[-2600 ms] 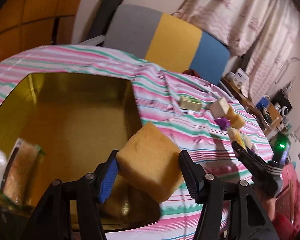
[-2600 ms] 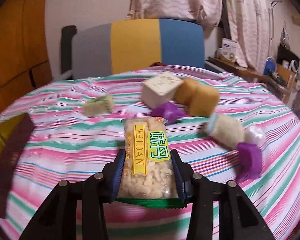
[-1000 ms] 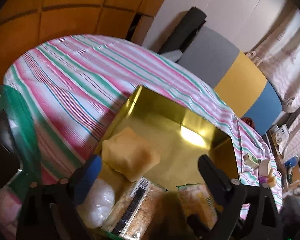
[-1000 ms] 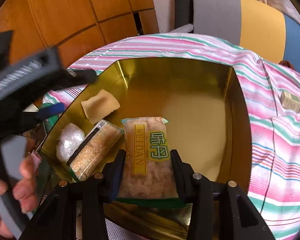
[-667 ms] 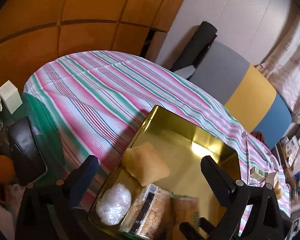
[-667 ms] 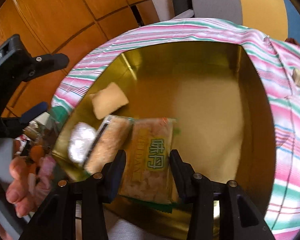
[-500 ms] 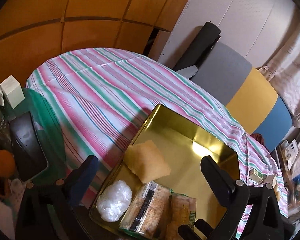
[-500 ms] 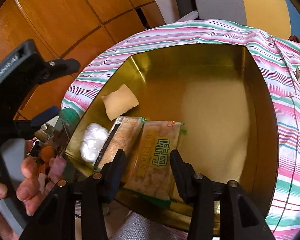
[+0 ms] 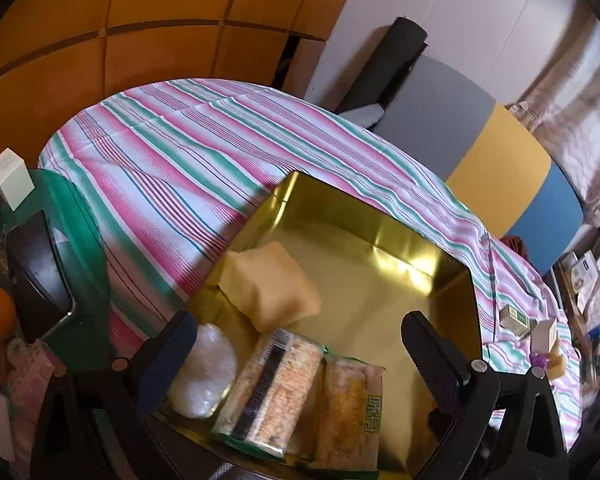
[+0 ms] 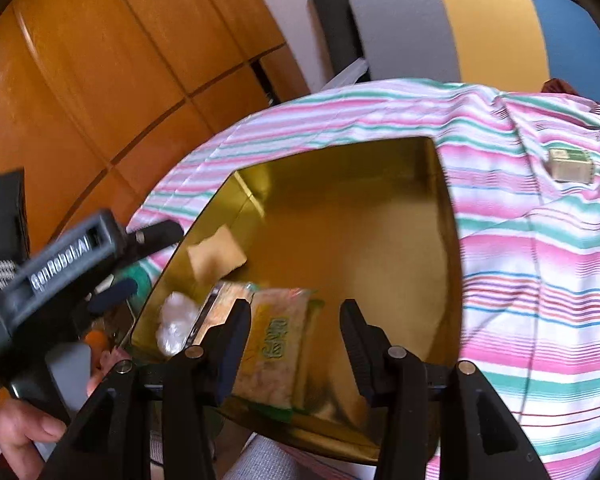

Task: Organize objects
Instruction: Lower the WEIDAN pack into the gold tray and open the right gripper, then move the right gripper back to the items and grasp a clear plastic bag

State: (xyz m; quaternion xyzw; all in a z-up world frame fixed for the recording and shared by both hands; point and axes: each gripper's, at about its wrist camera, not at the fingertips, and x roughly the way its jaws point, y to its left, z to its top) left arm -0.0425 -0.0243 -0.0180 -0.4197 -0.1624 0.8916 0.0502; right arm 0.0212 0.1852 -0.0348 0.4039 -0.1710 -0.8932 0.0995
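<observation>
Four items in gold tin point(image 9: 452, 280), yellow-label snack pack point(image 10: 274, 350) lying flat at near edge, long axis front-to-back, right gripper point(image 10: 296, 332) open, empty, left gripper point(image 9: 300, 344) wide open, empty.

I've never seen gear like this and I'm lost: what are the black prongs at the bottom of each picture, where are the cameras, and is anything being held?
No robot here: a person holds a hand-squeezed two-finger gripper in each hand, each with a fisheye camera looking along its fingers. One picture is from the left gripper, the other from the right gripper.

Both look down at a gold tin on a striped tablecloth. Inside lie a yellow sponge, a white wad and two snack packets.

Both grippers are open and hold nothing; the green-labelled packet seen between the right fingers lies in the tin. More small items wait on the cloth.
</observation>
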